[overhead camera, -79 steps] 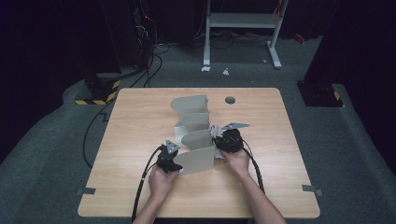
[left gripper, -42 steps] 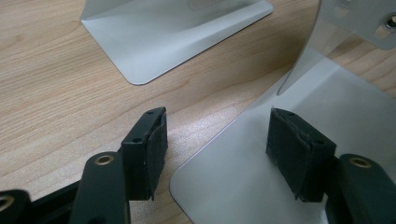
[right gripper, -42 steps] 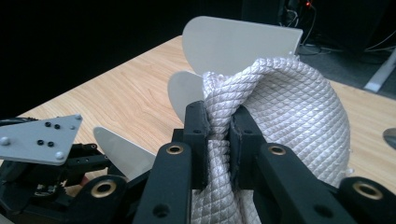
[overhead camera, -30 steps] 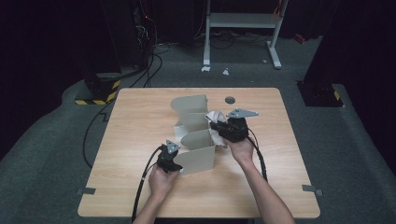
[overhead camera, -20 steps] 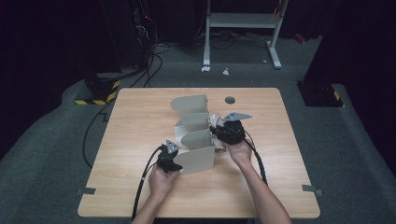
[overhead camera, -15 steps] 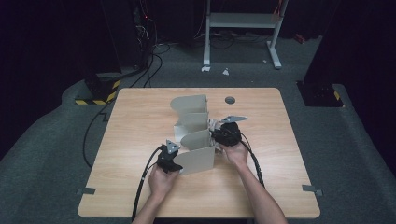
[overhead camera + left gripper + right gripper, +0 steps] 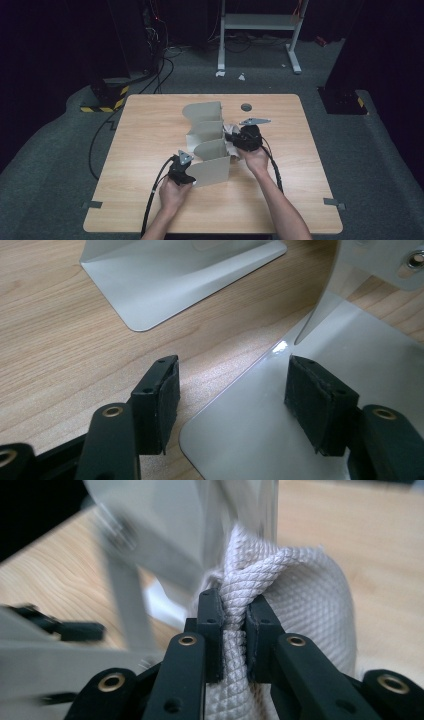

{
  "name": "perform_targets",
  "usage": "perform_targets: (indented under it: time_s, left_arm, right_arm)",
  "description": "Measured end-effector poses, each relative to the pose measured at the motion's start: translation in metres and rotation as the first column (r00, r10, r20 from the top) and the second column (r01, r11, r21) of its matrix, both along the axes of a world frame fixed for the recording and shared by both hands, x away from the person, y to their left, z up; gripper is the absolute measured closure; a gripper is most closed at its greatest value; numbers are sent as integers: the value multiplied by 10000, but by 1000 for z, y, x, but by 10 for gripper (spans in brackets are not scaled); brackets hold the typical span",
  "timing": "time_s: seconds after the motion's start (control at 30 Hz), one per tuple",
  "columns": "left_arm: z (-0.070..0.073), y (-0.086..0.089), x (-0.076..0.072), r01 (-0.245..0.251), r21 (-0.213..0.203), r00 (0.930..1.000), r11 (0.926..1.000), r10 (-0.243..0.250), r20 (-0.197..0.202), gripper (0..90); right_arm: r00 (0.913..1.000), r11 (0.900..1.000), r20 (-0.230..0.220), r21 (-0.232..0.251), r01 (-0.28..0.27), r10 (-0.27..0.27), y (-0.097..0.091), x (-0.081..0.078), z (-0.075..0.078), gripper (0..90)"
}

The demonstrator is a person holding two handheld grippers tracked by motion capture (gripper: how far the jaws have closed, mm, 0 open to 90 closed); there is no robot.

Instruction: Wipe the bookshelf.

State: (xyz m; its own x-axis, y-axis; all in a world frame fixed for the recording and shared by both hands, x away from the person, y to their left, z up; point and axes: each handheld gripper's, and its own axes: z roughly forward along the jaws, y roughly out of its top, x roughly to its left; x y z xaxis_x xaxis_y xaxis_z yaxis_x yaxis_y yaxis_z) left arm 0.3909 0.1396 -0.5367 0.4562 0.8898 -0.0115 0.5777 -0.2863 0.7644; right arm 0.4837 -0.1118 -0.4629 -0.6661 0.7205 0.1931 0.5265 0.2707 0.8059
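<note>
Dark lab, black curtains (image 7: 60,50), floor cables (image 7: 165,55), hazard-taped base (image 7: 102,102)

upright metal dividers (image 7: 209,131) crowd mid-table; edges free.

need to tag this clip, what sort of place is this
Probably a lab or studio set up for recording: a lone light wooden table on grey carpet, dark curtained surroundings, black cables trailing across the floor, and a grey metal stand behind.

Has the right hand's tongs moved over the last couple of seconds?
Yes. The right tongs, shut on the white cloth, first rose toward the table's far edge, then came back nearer, away from the dark round hole, beside the metal dividers.
</note>
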Motion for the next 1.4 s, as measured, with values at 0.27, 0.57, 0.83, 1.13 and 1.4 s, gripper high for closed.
perform_targets:
  time_s: [0.27,0.57,0.83,1.13,1.4]
  left_arm:
    - [0,0,0,-4,-60,10000,10000,4,-17,388]
    - [0,1,0,31,-80,10000,10000,-32,-15,392]
    - [0,1,0,47,-78,10000,10000,-47,-40,393]
    - [0,1,0,56,-120,10000,9999,-56,-30,393]
    - [0,1,0,59,-134,10000,9999,-60,-35,392]
  right_arm:
    - [9928,9996,1167,10,-286,283,-4,-5,43,803]
    - [9851,9985,1666,-402,-362,424,7,-4,53,804]
    - [9951,9981,940,-557,-271,322,11,11,24,805]
    - [9993,9960,-305,-850,-260,235,15,21,-24,805]
    - [9931,9908,-1170,-1346,-127,-31,21,30,-54,805]
